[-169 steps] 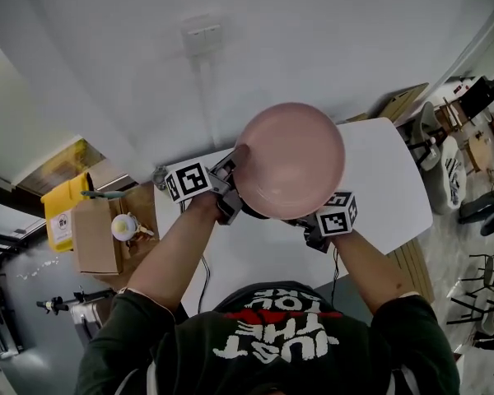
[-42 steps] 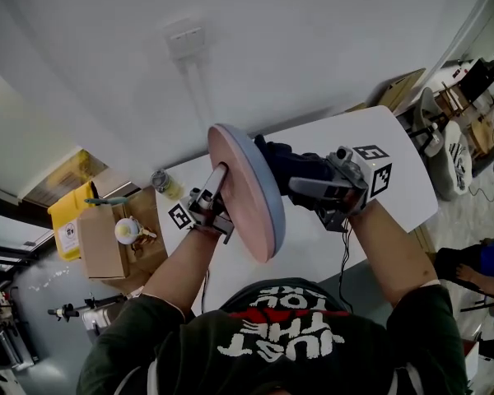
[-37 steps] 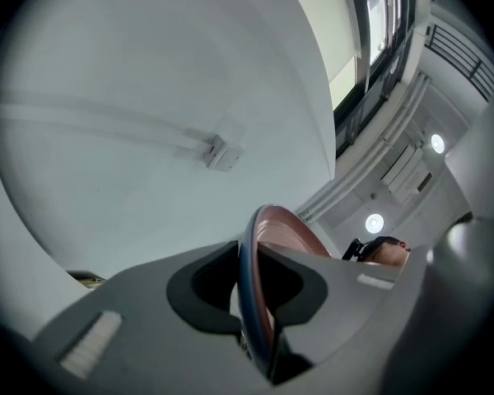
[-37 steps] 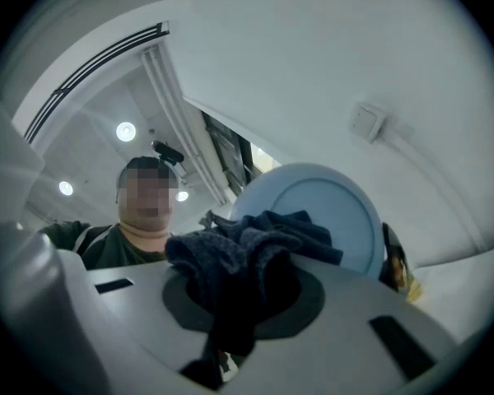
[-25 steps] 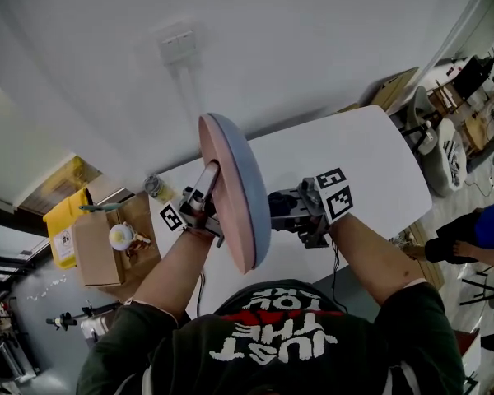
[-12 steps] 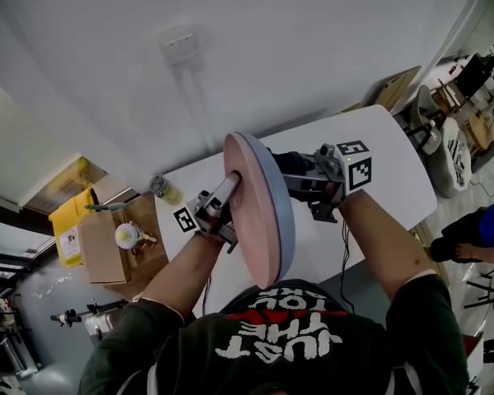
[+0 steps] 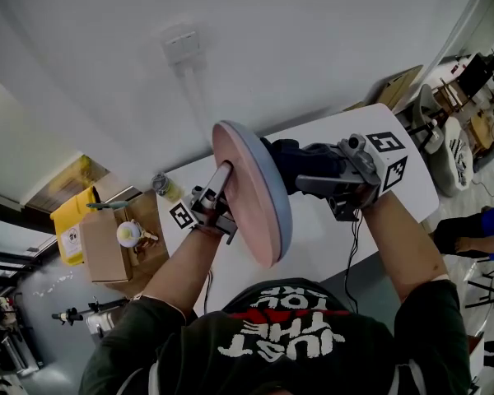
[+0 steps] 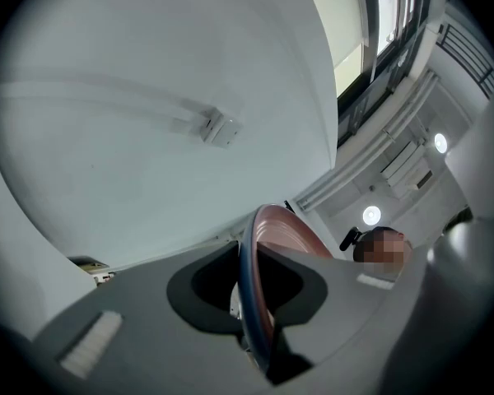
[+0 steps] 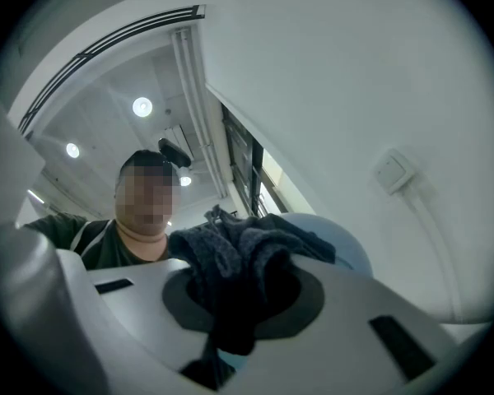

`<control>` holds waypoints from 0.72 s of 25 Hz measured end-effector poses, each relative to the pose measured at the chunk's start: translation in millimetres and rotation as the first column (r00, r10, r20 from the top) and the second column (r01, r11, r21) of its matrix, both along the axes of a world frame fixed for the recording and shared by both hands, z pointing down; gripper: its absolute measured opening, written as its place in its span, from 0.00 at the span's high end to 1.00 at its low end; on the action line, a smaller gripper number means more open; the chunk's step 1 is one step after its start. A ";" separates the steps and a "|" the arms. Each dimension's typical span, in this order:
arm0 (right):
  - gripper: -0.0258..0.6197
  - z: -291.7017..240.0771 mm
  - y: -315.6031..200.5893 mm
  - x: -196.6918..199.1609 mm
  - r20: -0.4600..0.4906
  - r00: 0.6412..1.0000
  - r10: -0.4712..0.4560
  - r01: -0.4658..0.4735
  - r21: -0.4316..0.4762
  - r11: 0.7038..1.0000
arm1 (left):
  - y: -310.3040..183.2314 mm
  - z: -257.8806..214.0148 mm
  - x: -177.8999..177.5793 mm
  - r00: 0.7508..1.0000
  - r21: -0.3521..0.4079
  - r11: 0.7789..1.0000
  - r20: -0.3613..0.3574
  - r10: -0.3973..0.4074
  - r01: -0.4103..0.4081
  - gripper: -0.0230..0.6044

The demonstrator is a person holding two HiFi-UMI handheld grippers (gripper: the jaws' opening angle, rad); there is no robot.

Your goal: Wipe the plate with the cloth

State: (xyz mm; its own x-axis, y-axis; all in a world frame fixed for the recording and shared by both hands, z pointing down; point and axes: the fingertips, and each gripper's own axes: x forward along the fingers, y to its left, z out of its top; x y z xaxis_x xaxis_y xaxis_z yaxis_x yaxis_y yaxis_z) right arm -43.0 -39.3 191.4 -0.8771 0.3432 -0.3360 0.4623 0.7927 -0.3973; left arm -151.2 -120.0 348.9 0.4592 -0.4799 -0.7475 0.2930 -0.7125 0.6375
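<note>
Left tool point(image 7: 222, 179): your jaws pinch the plate point(image 7: 249, 208) by its rim, on edge above the worktop point(image 7: 317, 233); pushing hard could lever it out.
Right tool point(image 7: 305, 171): closed on the cloth point(image 7: 281, 156) at the plate's back; the wad may slip.

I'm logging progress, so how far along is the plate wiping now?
Done: the left gripper has the plate off the table, clamped by its rim, on edge. In hand: the right gripper presses the dark cloth against the blue underside. Left: finishing the wipe and setting the plate down; cleanliness can't be judged.
</note>
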 end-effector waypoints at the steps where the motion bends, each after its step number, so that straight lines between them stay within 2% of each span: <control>1: 0.89 1.1 6.1 1.8 -0.004 1.000 -0.016 0.016 0.003 1.000 | -1.8 -0.1 -2.8 1.000 -0.001 1.000 -0.001 -0.008 0.008 0.90; 6: 0.89 19.8 40.8 8.6 -0.045 0.994 -0.100 0.099 -0.011 0.995 | -2.2 -10.6 -8.0 0.999 0.010 0.999 -0.023 -0.033 0.034 0.90; 11: 0.89 50.8 53.4 2.3 -0.099 0.985 -0.139 0.134 -0.056 0.989 | -2.3 -18.7 -11.0 0.998 0.011 0.999 -0.055 -0.037 0.037 0.90; 14: 0.89 79.0 56.3 -8.5 -0.174 0.974 -0.145 0.133 -0.076 0.988 | -0.6 -24.0 -12.5 0.997 0.019 0.999 -0.069 -0.031 0.032 0.89; 18: 0.89 120.4 49.2 -25.3 -0.300 0.949 -0.101 0.086 -0.061 0.994 | 7.2 -31.5 2.8 0.998 0.037 0.999 -0.054 0.019 -0.017 0.90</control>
State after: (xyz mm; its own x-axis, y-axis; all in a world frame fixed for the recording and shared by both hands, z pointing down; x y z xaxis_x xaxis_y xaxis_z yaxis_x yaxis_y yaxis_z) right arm -68.3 9.8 311.9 -0.9047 0.4188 -0.0777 0.3859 0.7288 -0.5656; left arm -148.5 -112.7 317.4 0.4255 -0.4442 -0.7885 0.3394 -0.7294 0.5940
